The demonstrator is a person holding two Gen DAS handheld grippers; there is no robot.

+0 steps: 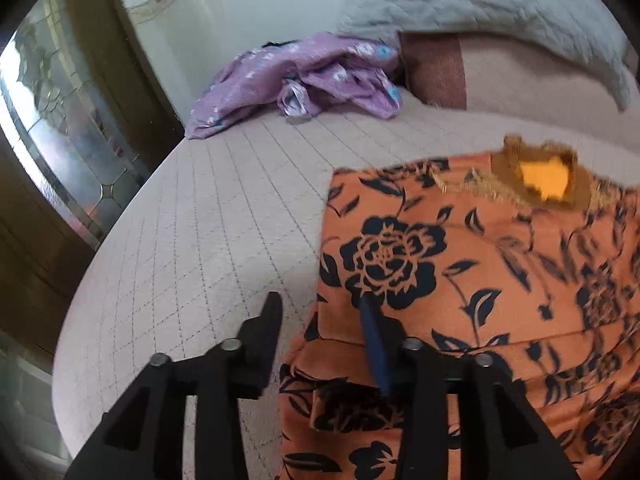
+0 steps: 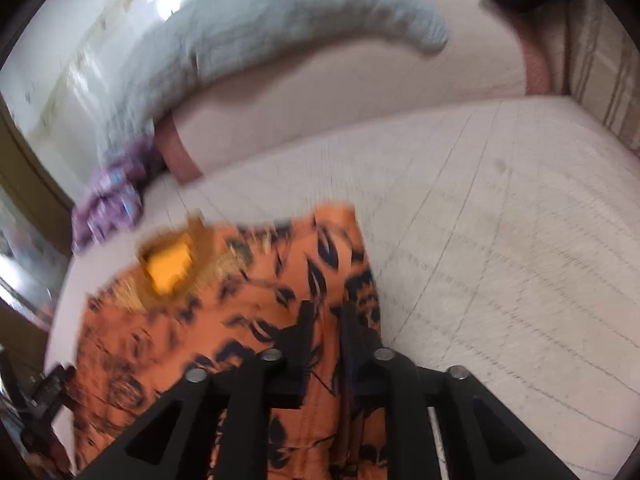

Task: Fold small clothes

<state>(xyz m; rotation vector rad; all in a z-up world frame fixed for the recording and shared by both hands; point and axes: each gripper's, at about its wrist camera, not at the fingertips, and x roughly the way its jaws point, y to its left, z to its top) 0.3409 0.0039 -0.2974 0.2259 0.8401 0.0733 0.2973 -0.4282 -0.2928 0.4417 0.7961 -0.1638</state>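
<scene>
Left wrist view has the left gripper at the bottom centre of the frame, its jaws standing well apart. One finger is over the quilted bedspread. The other lies over the left edge of the orange floral garment, and nothing is pinched between them. That garment fills the lower right of the frame, spread flat on the bed, with its yellow-lined neck opening toward the upper right. A crumpled purple garment sits well apart at the upper centre, below a grey quilt.

Right wrist view is blurred. The right gripper sits at the bottom centre with a narrow gap between its fingers, over the right edge of the orange garment. Cloth appears to run between them, but I cannot tell whether the pads press on it.
</scene>
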